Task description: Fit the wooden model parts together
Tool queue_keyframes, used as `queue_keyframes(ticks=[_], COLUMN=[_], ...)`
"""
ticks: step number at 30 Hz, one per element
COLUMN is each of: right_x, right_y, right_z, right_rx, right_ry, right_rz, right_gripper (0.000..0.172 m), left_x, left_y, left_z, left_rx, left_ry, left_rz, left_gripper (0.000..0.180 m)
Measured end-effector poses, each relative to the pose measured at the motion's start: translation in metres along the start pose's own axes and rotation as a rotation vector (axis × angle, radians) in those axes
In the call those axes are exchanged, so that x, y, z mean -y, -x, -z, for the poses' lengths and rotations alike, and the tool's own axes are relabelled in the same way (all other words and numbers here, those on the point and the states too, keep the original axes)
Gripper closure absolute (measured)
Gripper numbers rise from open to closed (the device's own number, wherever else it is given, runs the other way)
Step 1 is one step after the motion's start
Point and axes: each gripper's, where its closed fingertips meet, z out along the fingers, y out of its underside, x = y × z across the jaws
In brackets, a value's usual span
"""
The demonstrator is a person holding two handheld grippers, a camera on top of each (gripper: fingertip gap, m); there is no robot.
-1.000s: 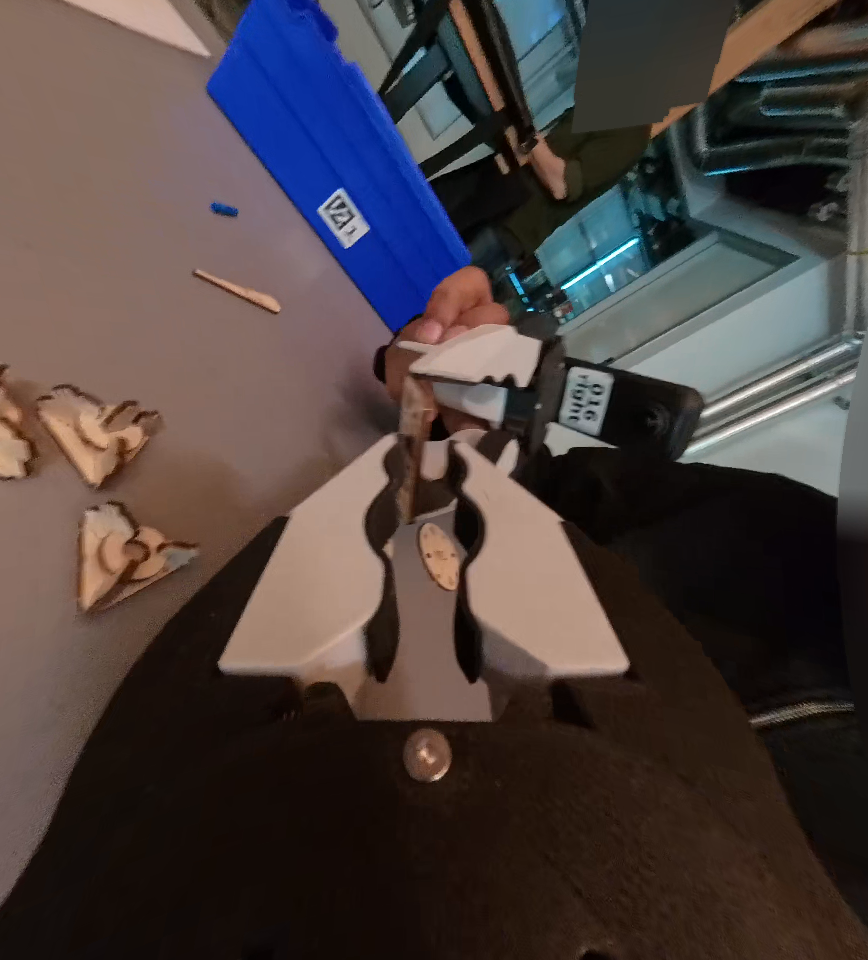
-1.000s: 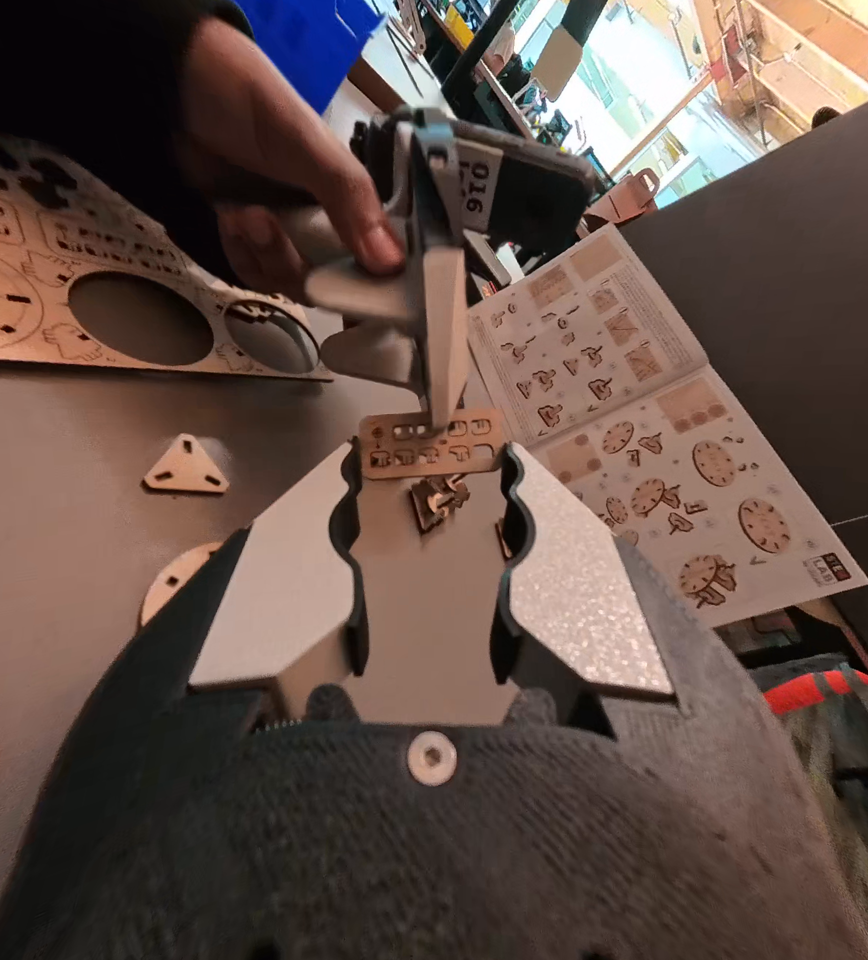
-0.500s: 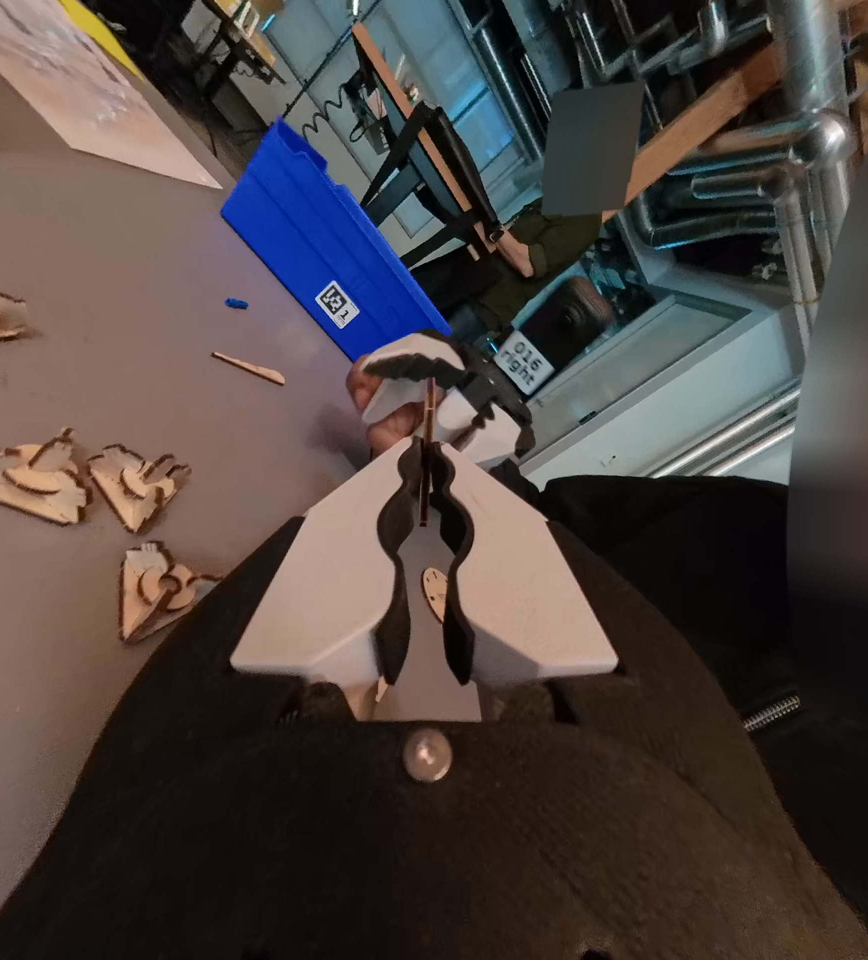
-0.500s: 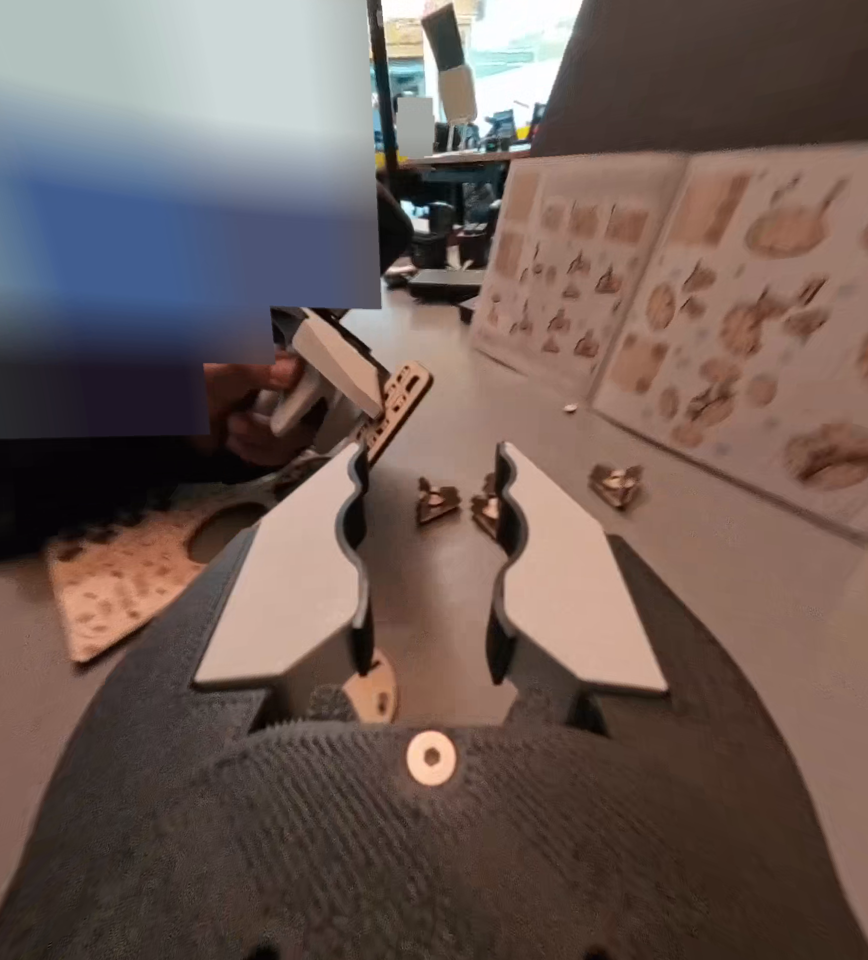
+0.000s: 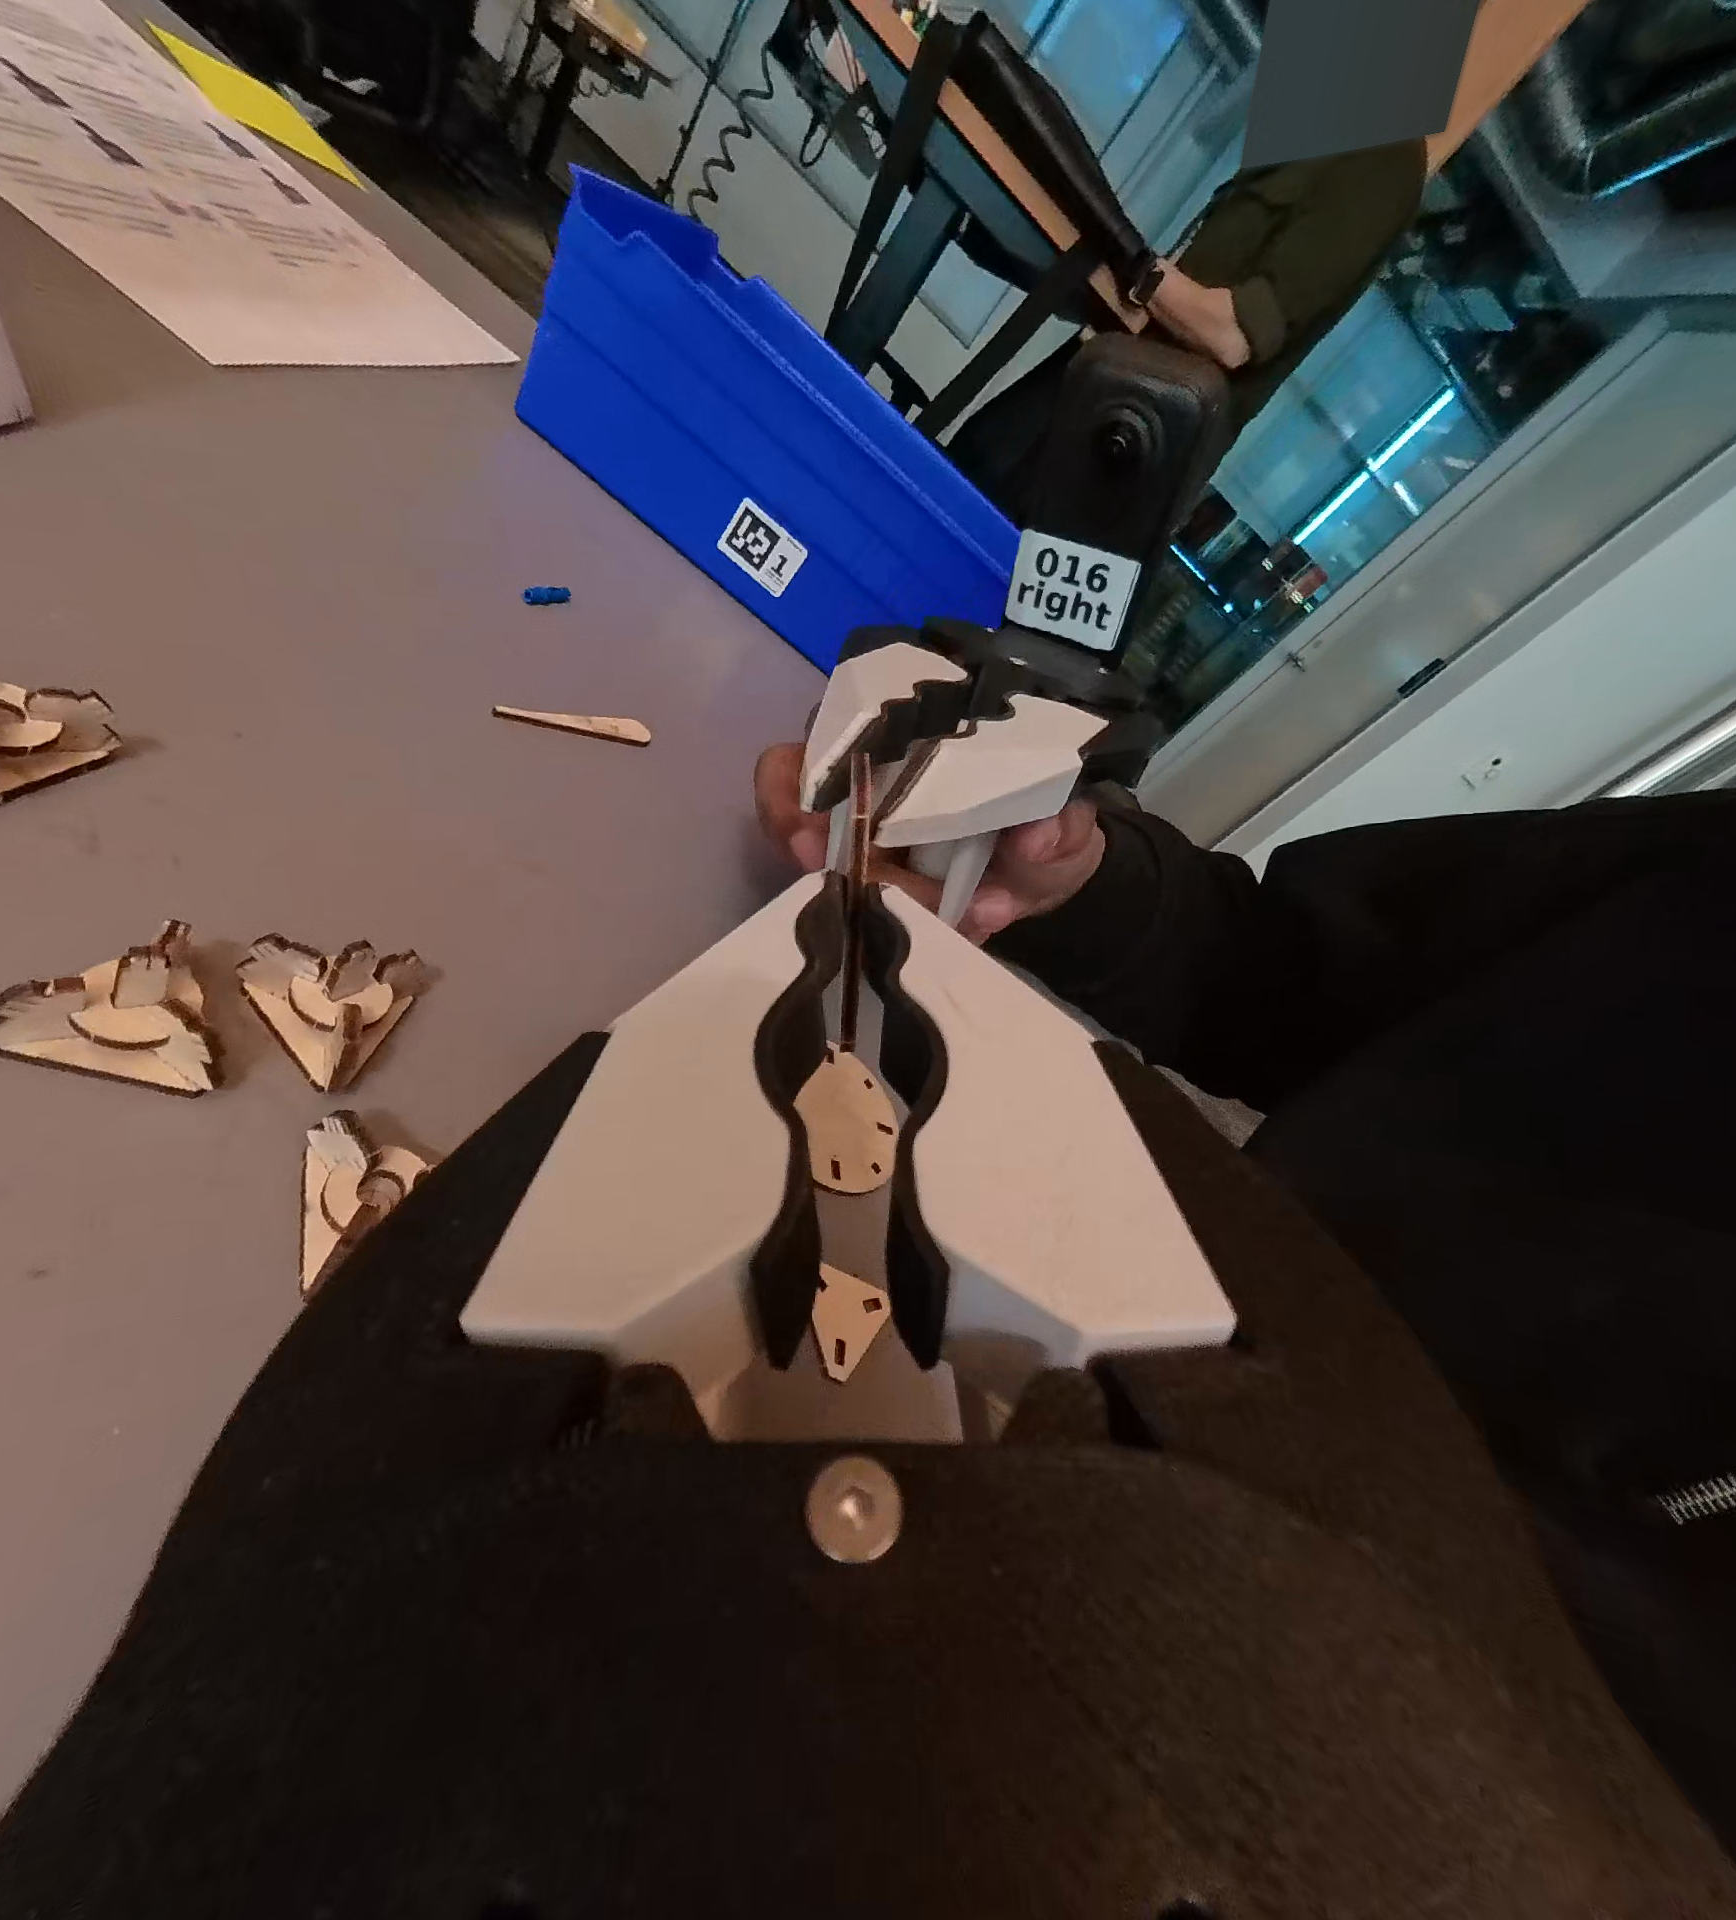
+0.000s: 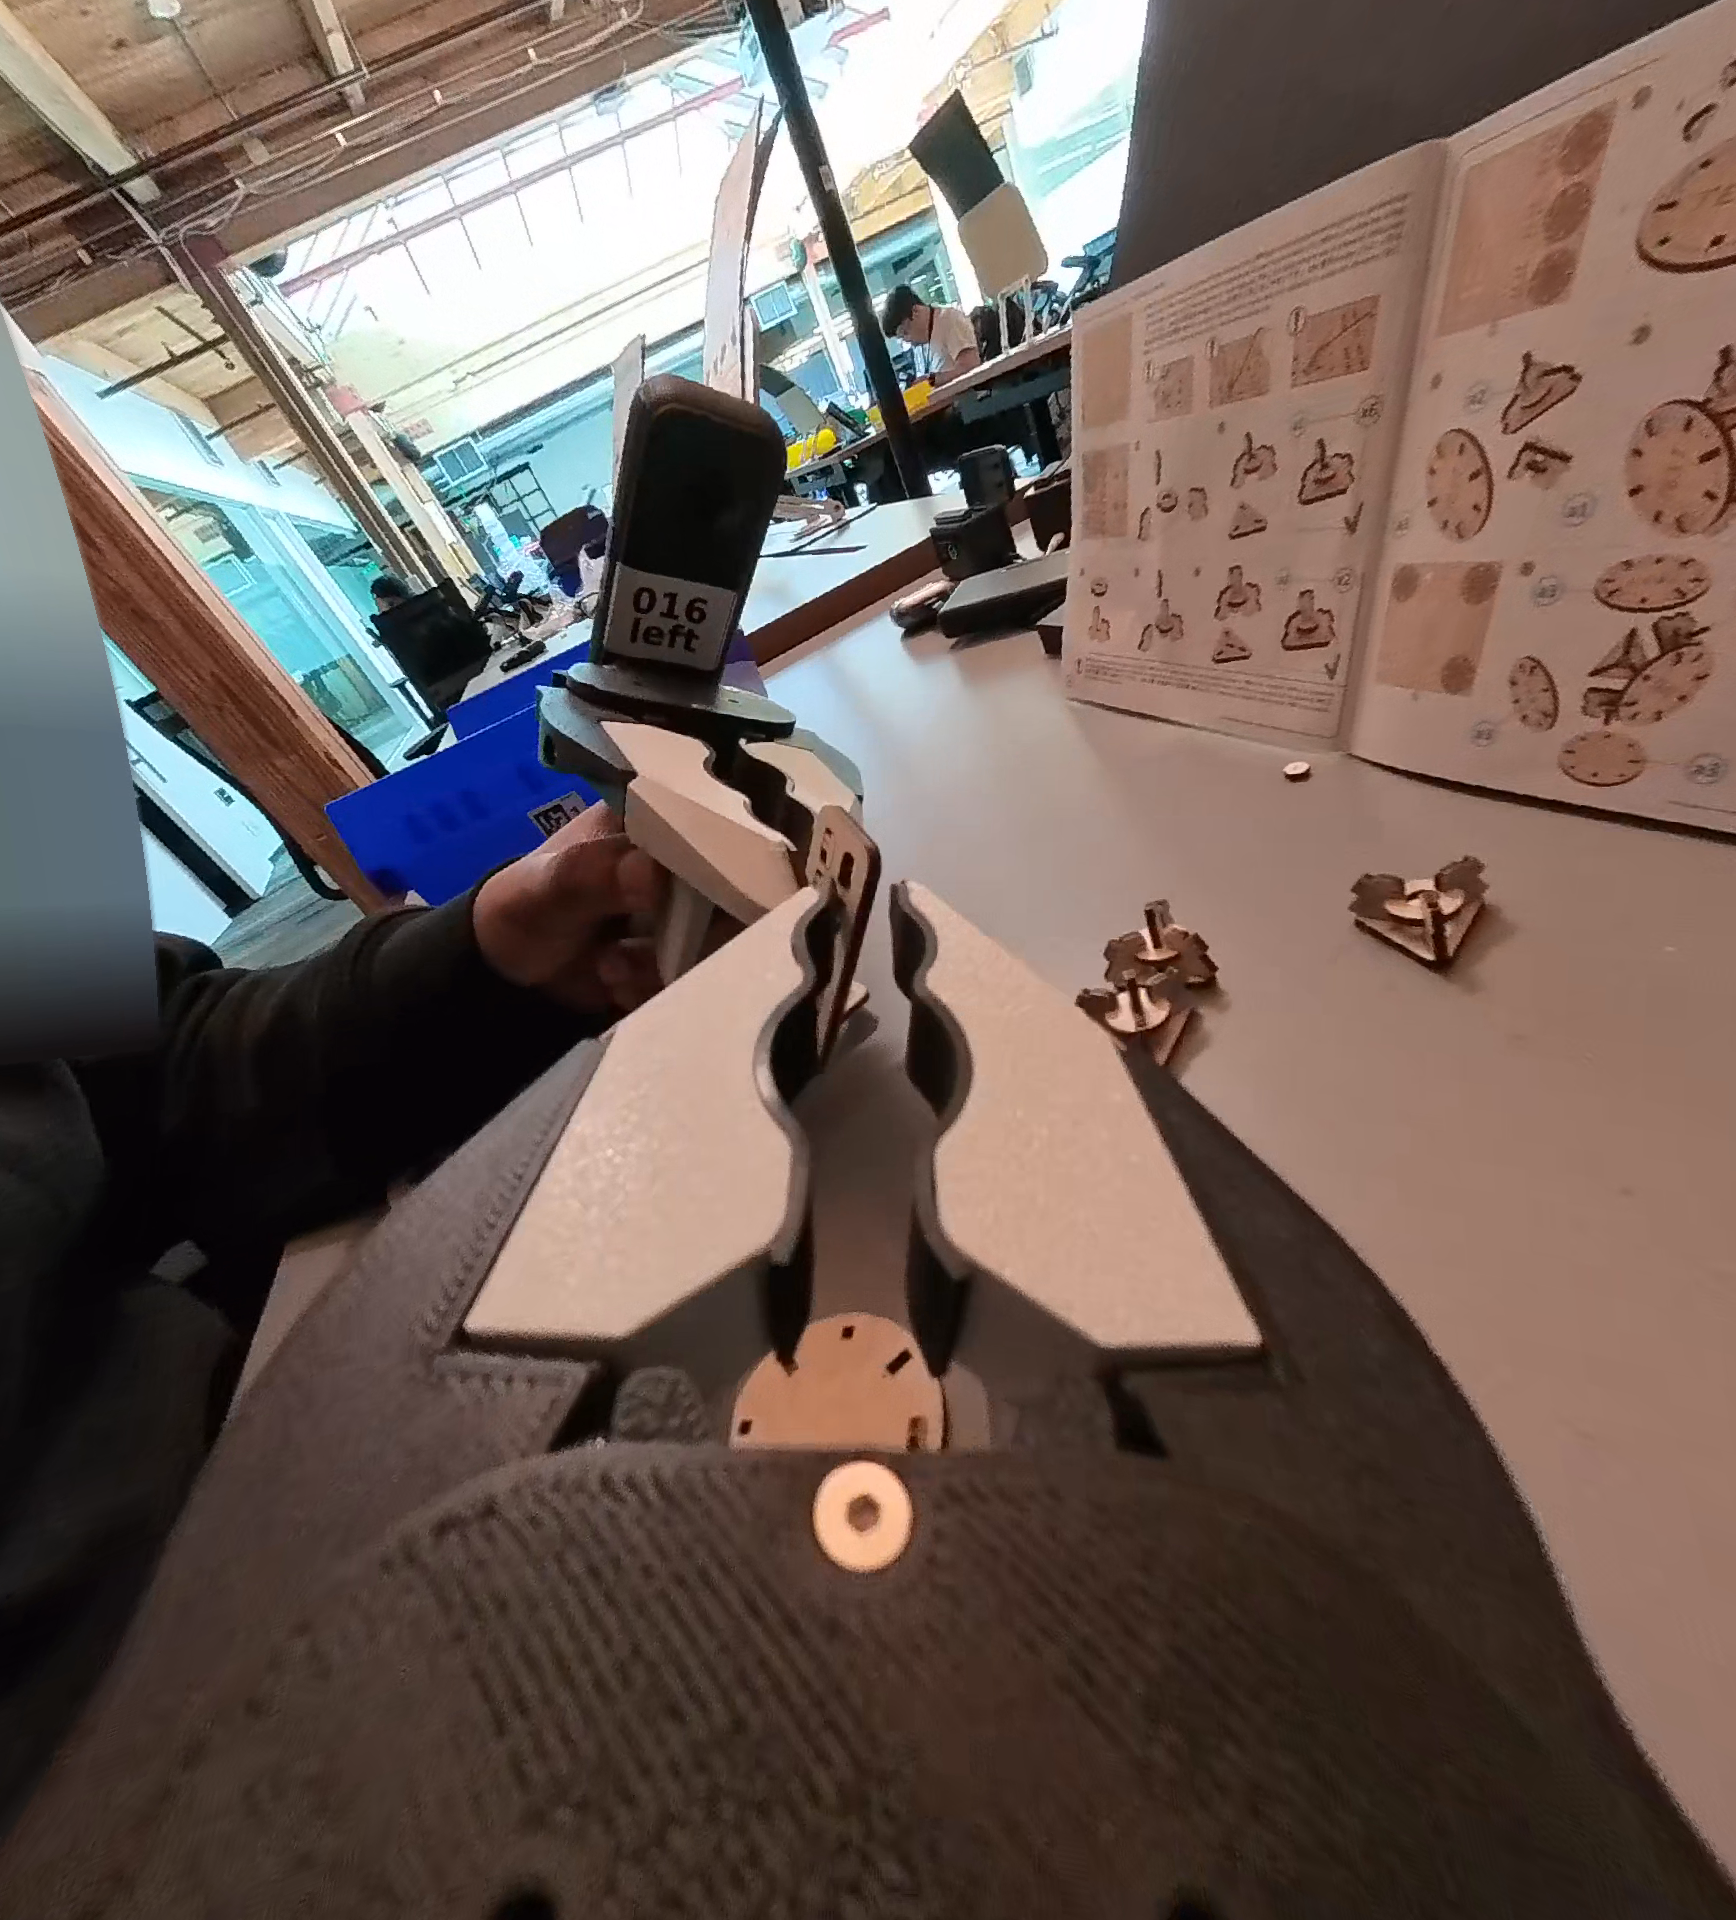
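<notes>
Two grippers meet at mid-frame over the grey table (image 5: pixel 220 520), with a blue bin (image 5: pixel 739 416) at upper centre of the left wrist view. Left gripper (image 5: pixel 851 894) is clamped edge-on onto a thin wooden strip (image 5: pixel 851 956). Right gripper (image 6: pixel 879 899) stands narrowly parted around that strip, its right pad clear of the wood.
</notes>
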Motion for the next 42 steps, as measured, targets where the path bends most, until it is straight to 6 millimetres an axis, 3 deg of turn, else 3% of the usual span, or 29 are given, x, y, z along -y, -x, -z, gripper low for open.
queue_keyframes(ticks=[13,21,27,35,42], right_x=[-0.0033,-0.0047,-0.0025,-0.0039,-0.0032], right_y=[0.0042,0.0023,0.0034,0.0018,0.0030], right_z=[0.0000,-0.0002,-0.0006,-0.0001,-0.0017], right_rx=[0.056,0.049,0.023,0.011,0.012], right_ry=[0.022,0.060,0.058,0.078,0.067], right_rz=[-0.053,-0.035,-0.014,0.005,0.018], right_gripper=[0.168,0.168,0.168,0.170,0.169], left_x=[0.0002,-0.0014,0.0005,-0.0010,-0.0007], left_y=[-0.0022,0.0009,-0.0008,0.0005,0.0003], left_z=[-0.0007,-0.0016,-0.0011,-0.0022,-0.0005], left_rx=[0.025,0.203,0.215,0.308,0.227], left_ry=[0.011,0.061,0.046,0.074,0.061], left_rz=[-0.042,-0.231,-0.217,-0.329,-0.256], left_gripper=[0.180,0.180,0.180,0.180,0.180])
